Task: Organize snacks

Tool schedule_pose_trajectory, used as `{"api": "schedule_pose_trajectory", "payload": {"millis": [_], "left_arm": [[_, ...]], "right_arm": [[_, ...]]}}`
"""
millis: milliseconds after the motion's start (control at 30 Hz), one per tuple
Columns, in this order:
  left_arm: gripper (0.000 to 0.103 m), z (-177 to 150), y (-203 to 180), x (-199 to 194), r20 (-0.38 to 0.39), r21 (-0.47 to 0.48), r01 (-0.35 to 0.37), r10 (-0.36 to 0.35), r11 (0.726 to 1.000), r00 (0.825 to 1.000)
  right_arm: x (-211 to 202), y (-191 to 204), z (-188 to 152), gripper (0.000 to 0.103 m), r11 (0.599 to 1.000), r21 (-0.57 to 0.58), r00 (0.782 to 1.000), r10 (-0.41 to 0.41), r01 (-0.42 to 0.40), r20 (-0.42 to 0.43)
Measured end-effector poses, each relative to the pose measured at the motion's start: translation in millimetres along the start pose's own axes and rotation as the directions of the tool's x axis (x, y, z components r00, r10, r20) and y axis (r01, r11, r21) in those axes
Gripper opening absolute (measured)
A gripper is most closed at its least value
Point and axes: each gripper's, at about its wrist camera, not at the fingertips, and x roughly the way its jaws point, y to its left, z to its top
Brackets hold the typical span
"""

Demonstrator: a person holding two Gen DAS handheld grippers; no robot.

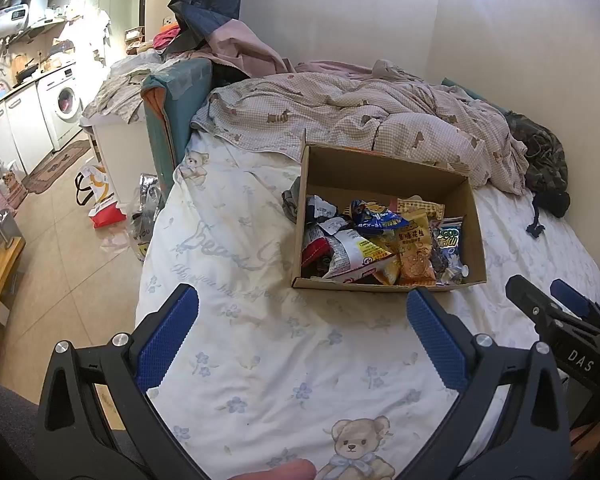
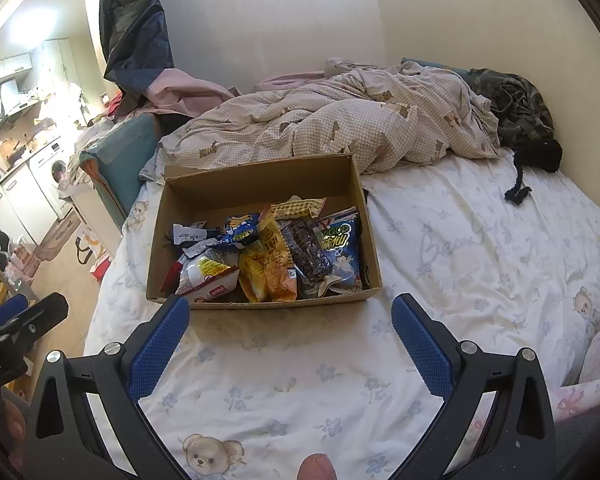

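The left gripper (image 1: pixel 302 308) hung over the flowered bedsheet (image 1: pixel 236 360) with its blue pads spread wide and nothing between them; the cardboard box (image 1: pixel 380 172) of snacks lay ahead of its right finger, its near wall just beyond that fingertip. The right gripper (image 2: pixel 290 314) was likewise spread and empty, and the same box (image 2: pixel 260 180) sat straight ahead of its fingers, the near wall just past the left fingertip. Taken left to right inside the box, a white and red packet (image 2: pixel 208 276) leaned against the near-left corner, a blue packet (image 2: pixel 240 234) lay behind it, a yellow peanut packet (image 2: pixel 270 272) stood in the middle, then came a clear pouch of dark snacks (image 2: pixel 306 256), and a blue bag (image 2: pixel 342 246) lay against the right wall. All looked light, crinkly and slick, part air, so the contents would likely crush under a hard squeeze. The safer hold seemed to be a flat sealed edge or top corner, pinched gently. The box itself looked stiff enough to be taken by a wall.
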Motion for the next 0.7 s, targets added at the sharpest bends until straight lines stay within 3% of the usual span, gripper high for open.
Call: {"api": "schedule_pose_trajectory", "payload": {"millis": [700], "left_arm": [[0.103, -1.9, 0.3, 1.5, -0.003, -0.001, 0.005, -0.005, 1.000, 1.000]], "right_arm": [[-0.3, -3.3, 0.3, 0.103, 1.000, 0.012, 1.000, -0.005, 0.005, 0.004]]}}
